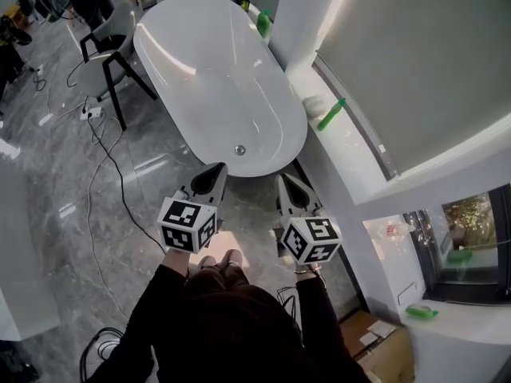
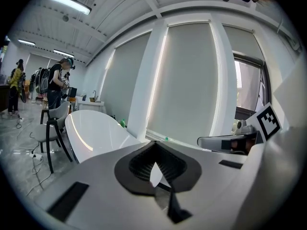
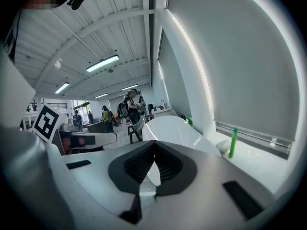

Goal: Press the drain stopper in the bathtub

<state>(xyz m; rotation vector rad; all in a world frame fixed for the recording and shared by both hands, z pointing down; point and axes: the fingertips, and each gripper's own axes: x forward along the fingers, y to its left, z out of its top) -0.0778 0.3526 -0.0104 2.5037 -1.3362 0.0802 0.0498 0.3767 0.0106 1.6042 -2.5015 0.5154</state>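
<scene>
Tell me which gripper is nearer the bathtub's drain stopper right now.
Left. The left gripper points at the drain stopper from just outside the near end of the bathtub; the right gripper is farther off to its right.

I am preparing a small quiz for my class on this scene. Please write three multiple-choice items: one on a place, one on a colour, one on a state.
1. Where is the drain stopper?
A. In the bottom of the bathtub, at the end nearest the person
B. On the grey floor
C. On a chair seat

2. What colour is the bottle on the ledge beside the tub?
A. Red
B. Green
C. Black

3. In what state are the left gripper and the right gripper?
A. Both wide open
B. One holds the bottle
C. Both shut, holding nothing

Key: 1 A, the head view shows it in the tub's near end. 2 B, it is bright green in the head view. 3 C, each gripper view shows the jaws together with nothing between them.
</scene>
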